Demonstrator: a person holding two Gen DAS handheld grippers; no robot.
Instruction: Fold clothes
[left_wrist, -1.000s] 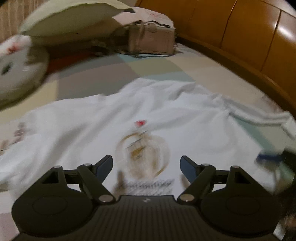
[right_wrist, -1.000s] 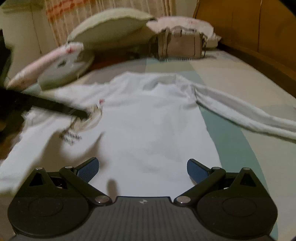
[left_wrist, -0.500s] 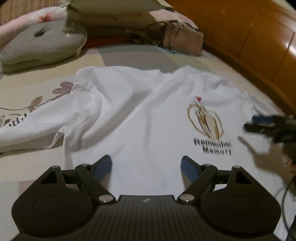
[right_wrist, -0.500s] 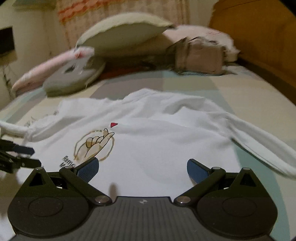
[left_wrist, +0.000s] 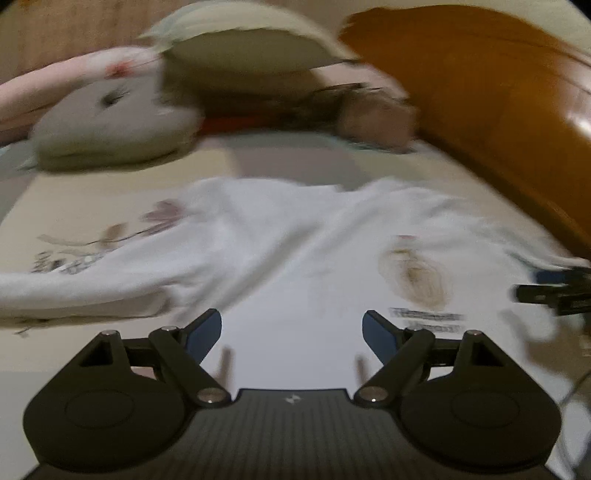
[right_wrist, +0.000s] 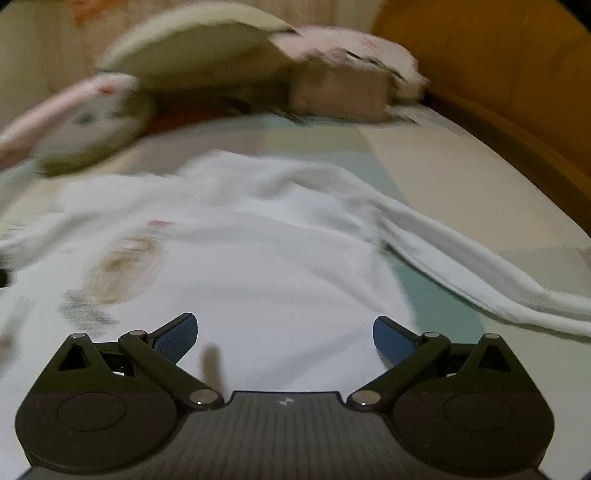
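We have a white long-sleeved shirt (right_wrist: 266, 258) spread face up on the bed (right_wrist: 461, 177), unfolded, with both sleeves out to the sides. That fits a shirt laid out for folding or one opened flat again, and we cannot tell which. Our left gripper (left_wrist: 291, 332) hangs over the hem end with its fingers apart and nothing between them; our right gripper (right_wrist: 284, 334) does likewise, fingers apart, empty. In the left view the right gripper shows at 3 o'clock, over the shirt's edge.

Any fold would call for a pinch on an edge or a sleeve, low enough to catch one layer of cloth and not the bedsheet.

The shirt is soft and a little rumpled near the collar at 12 o'clock. A brown printed emblem (right_wrist: 118, 267) with dark lettering below sits on the chest (both views are motion-blurred, so the words do not read). One sleeve (right_wrist: 480, 269) trails to 3 o'clock in the right view. Pillows (left_wrist: 110, 125) lie beyond.
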